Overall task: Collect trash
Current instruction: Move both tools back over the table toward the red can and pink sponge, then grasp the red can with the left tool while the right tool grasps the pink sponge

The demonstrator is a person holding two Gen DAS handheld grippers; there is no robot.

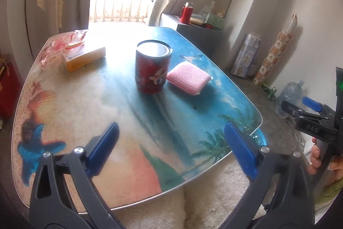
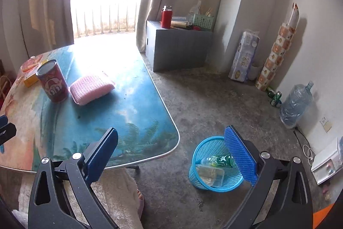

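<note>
A red can (image 1: 153,67) stands upright mid-table, with a pink sponge (image 1: 188,78) just to its right; both also show in the right wrist view, the can (image 2: 53,81) and the sponge (image 2: 91,87). A yellow box (image 1: 84,58) and crumpled clear-red wrappers (image 1: 64,44) lie at the far left of the table. My left gripper (image 1: 171,143) is open and empty above the table's near part. My right gripper (image 2: 171,147) is open and empty over the floor beside a blue mesh bin (image 2: 214,166). The bin holds a green-label bottle (image 2: 218,160) and a clear container (image 2: 211,174).
The beach-print table (image 1: 85,111) has a metal rim. A grey cabinet (image 2: 178,46) with a red flask (image 2: 166,16) stands at the back wall. Paper rolls (image 2: 244,57), a water jug (image 2: 297,104) and a white box (image 2: 328,160) line the right wall.
</note>
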